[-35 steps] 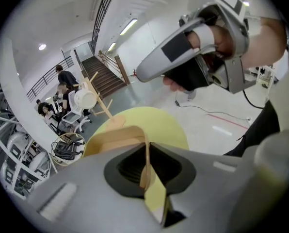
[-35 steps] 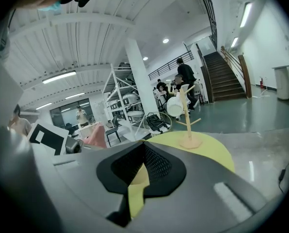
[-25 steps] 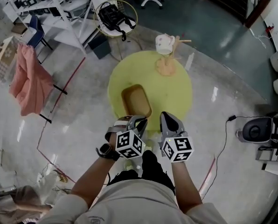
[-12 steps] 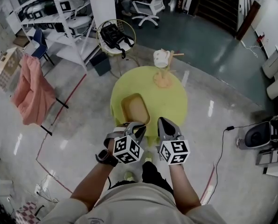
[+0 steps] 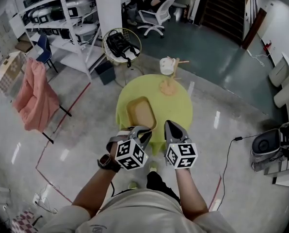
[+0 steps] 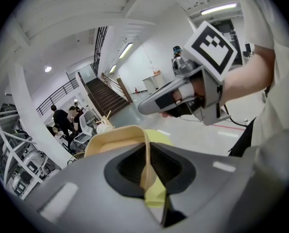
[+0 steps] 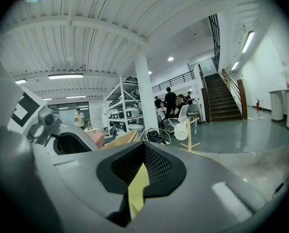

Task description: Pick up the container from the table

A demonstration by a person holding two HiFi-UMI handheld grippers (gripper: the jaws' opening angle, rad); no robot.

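We record the left gripper [image 5: 145,131] clamped on the container [image 5: 140,111] at its near rim; the right gripper [image 5: 171,126] is beside the container, jaws together, empty.

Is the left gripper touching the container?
Cannot tell. In the head view the left gripper overlaps the container's near rim; its own view shows tan between the jaws, but no plain contact or gap.

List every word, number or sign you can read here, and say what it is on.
None can be read.
The left gripper and right gripper carry cubes with black-and-white square markers, not letters.
The container, table and far shelves show no legible print.
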